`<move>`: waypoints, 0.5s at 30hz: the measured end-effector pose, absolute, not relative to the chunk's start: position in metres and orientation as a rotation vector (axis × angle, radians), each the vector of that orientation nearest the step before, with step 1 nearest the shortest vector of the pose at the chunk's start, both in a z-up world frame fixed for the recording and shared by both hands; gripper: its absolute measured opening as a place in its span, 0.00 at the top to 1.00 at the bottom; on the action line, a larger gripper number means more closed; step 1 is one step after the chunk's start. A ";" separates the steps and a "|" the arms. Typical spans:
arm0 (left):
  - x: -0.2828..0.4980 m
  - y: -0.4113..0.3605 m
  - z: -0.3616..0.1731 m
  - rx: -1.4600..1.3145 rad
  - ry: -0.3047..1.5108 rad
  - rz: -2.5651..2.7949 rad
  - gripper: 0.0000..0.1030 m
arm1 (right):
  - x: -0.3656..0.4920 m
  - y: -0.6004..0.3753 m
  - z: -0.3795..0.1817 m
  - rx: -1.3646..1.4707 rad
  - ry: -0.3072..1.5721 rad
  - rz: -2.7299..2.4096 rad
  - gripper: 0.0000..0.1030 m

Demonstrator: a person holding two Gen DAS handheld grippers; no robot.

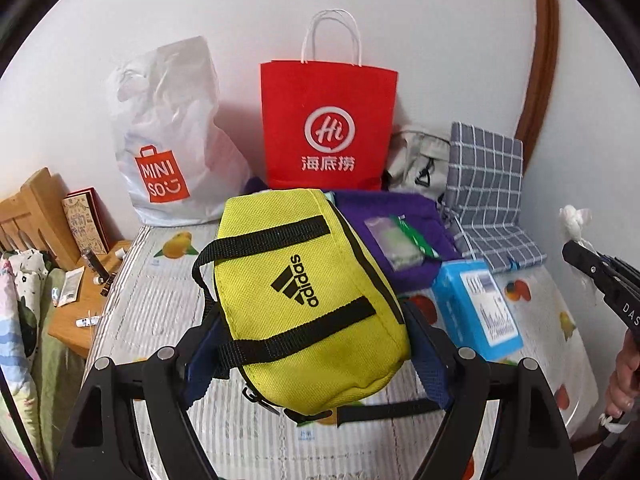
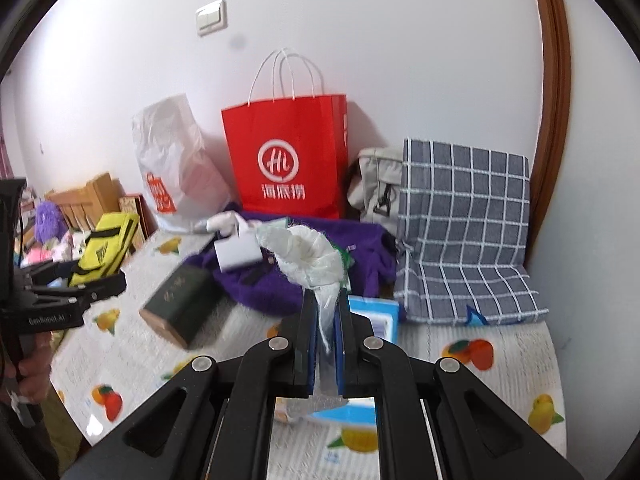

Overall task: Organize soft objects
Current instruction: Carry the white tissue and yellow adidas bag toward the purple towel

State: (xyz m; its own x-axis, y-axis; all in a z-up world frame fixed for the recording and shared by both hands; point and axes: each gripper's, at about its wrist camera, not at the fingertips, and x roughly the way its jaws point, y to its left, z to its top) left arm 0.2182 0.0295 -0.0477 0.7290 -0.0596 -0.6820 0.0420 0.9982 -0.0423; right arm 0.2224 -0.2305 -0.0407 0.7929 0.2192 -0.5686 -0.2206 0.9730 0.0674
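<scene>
A yellow sports bag point(image 1: 304, 280) with black straps hangs above the fruit-print bed cover point(image 1: 152, 304). My left gripper point(image 1: 310, 316) is shut on it, with one blue pad pressing on each side. The right wrist view shows that same bag point(image 2: 108, 244) and the left gripper point(image 2: 92, 284) at the far left. My right gripper point(image 2: 326, 300) is shut on a crumpled white plastic bag point(image 2: 308, 256), which bunches up above the fingertips. In the left wrist view the right gripper point(image 1: 576, 250) reaches in from the right edge with the plastic bag point(image 1: 574, 218) at its tip.
A red paper bag point(image 1: 328, 124), a white shopping bag point(image 1: 172, 140), a beige bag point(image 1: 420, 160) and a grey checked cushion point(image 1: 484, 192) line the wall. A purple garment point(image 2: 280, 280), a blue tissue box point(image 1: 476, 308) and a dark green box point(image 2: 180, 304) lie on the bed. A wooden bedside table point(image 1: 80, 312) stands at the left.
</scene>
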 end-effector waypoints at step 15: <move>0.266 0.032 -0.033 -0.070 0.716 -0.020 0.21 | 0.282 -0.205 -0.020 -0.026 0.603 0.256 0.92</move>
